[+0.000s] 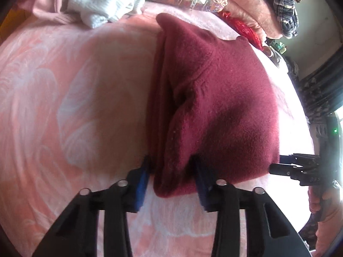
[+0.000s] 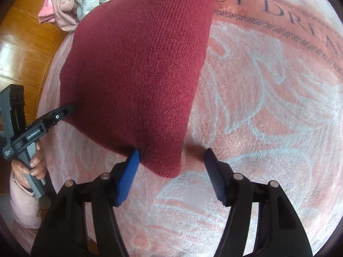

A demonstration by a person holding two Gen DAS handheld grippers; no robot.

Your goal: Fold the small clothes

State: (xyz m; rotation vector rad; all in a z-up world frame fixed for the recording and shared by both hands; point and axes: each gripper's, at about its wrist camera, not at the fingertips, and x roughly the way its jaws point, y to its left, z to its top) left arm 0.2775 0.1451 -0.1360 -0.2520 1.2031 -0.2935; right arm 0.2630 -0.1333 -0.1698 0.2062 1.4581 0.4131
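Note:
A maroon knit garment lies folded on a pink bed blanket. In the left wrist view its near left corner fills the gap between my left gripper's blue pads, which press on it from both sides. My right gripper shows at the garment's right corner. In the right wrist view my right gripper stands open around the garment's pointed near corner. One pad is beside the cloth, and bare blanket shows between the cloth and the other pad. The left gripper touches the far left corner.
A heap of pink and white clothes lies at the bed's far end, with pillows and a plaid cloth beside it. A wooden floor borders the bed. A hand holds the left gripper's handle. Printed letters cross the blanket.

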